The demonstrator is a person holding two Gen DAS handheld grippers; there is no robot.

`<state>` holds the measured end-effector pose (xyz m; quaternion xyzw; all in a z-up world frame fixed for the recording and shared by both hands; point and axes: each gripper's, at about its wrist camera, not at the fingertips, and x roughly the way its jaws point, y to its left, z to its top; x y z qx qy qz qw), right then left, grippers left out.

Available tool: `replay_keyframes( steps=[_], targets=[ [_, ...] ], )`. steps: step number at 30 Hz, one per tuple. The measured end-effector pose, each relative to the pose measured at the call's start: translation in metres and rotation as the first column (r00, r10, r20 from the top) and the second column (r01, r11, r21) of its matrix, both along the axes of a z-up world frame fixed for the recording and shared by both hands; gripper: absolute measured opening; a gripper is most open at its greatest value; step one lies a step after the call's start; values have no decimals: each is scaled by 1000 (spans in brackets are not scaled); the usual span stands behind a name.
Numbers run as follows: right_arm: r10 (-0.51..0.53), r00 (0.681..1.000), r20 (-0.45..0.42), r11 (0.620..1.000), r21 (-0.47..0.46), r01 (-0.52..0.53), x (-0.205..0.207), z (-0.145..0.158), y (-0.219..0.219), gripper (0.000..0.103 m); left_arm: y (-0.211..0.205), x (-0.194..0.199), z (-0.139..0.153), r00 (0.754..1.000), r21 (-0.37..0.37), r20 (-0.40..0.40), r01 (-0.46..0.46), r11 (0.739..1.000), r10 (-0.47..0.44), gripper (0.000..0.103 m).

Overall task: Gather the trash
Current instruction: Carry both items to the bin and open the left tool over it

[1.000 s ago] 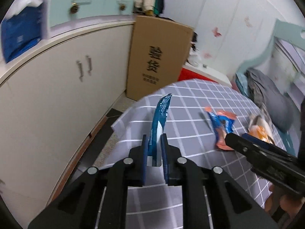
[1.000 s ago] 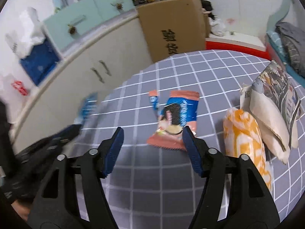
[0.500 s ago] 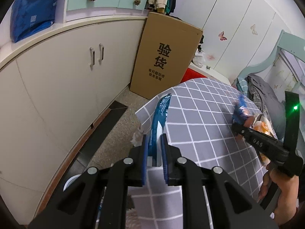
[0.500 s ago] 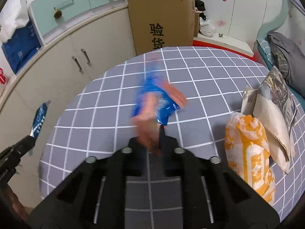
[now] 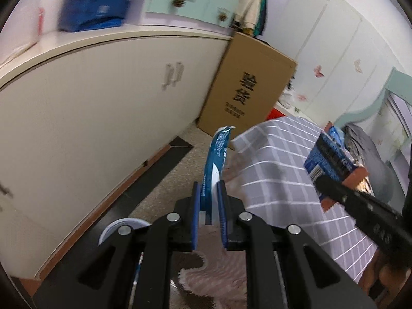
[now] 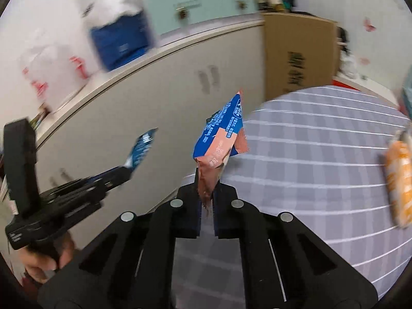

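**Two wrappers held, both off the table**

Both grippers were loaded. My left gripper (image 5: 209,200) had its fingers closed on a thin blue wrapper (image 5: 217,154), pinched at the bottom end, the strip standing up at centre frame and curling slightly at the tip. My right gripper (image 6: 206,195) was clamped on a blue-and-pink snack packet (image 6: 221,139), held by its crimped pink seam, with the body rising toward the middle of the frame.

I judged both pieces very light, limp and slick: foil-type film that folds instead of resisting. The sealed ends looked like the best places to grip, being flat and a little stiffer, and that was where each one sat. Squeezing harder should do no harm, since nothing there seemed breakable. My concern was slippage, as only a short length of film lay between the pads.

As for pose, the left gripper pointed out past the table (image 5: 296,175), over the floor at lower centre, with the cupboard (image 5: 90,103) filling the left of its view. A pale curved rim (image 5: 121,228) showed just below its left finger; I could not tell what it was. The right gripper was tilted up over the table's edge, with the left gripper visible at the lower left of its frame. An orange packet (image 6: 399,180) lay on the table at the right edge. Both views were blurred.
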<state>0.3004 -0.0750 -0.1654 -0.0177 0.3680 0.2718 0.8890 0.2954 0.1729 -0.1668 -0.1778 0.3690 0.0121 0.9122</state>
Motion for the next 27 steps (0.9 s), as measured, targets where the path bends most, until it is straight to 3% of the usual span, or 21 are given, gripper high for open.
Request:
replay_keyframes(
  steps=[6,11,20,27],
  targets=[
    [135,990,-40,991,-2,-135,-36,-25,71,7,50,-43,-19,995,-26,-26,-100,995,100,13],
    [209,973,-101,977,-32,-213,-58,-63,118,7,94,-64,-58,977,-40,-109,-187,982,182,13],
    [207,947,-247,966,-102,-238,-56,-154,157,7,127,-67,-145,931,-61,-287,-251,966,224,13],
    [172,939,-299,966,-138,-221,-47,-193,156,7,120,-55,-176,917,-52,-346,-229,972,198,13]
  ],
)
